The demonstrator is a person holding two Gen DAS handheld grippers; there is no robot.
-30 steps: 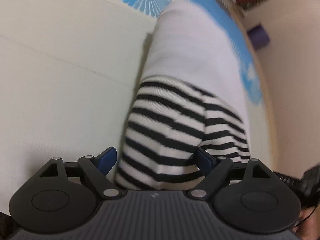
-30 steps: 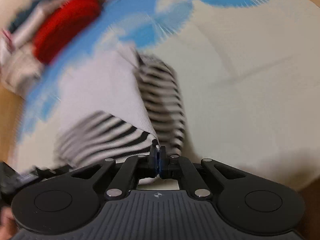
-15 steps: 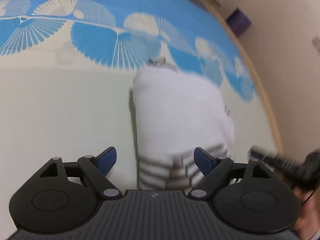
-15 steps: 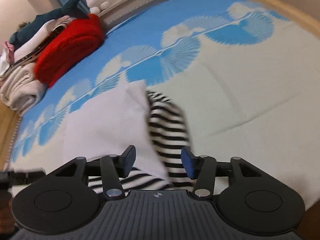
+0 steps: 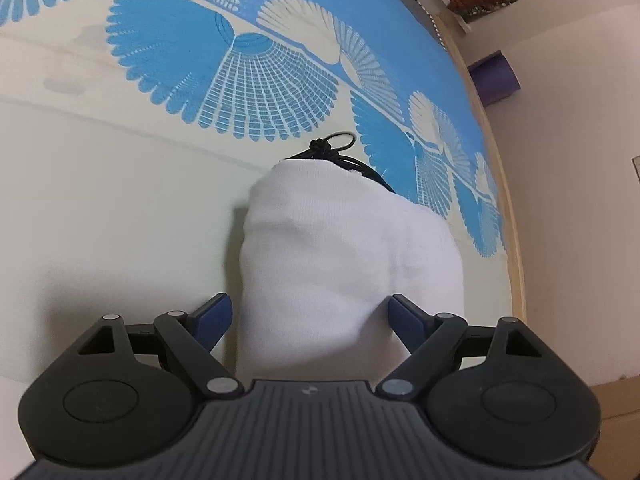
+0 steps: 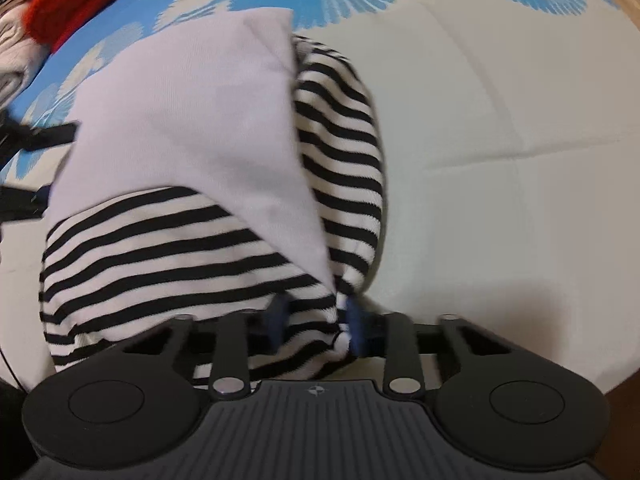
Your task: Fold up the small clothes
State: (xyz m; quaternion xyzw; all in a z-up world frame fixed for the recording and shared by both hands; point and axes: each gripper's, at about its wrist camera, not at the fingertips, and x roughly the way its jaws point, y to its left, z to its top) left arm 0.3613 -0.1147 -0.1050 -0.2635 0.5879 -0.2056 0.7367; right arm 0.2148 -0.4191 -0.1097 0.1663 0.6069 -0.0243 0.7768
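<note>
The right claw (image 6: 314, 320) has reopened and now straddles the striped garment (image 6: 192, 248).

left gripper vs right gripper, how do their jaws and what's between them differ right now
The left gripper has its jaws spread wide; the right gripper has its jaws much closer together, though motion blur hides whether they pinch. Plain white fabric of the garment sits between the left jaws, while the black-and-white striped part bunches between the right ones. Both have blue pads and work on the same garment on the bedspread.

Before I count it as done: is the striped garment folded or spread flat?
Folded: the striped garment lies bundled, its white panel doubled over the stripes.
</note>
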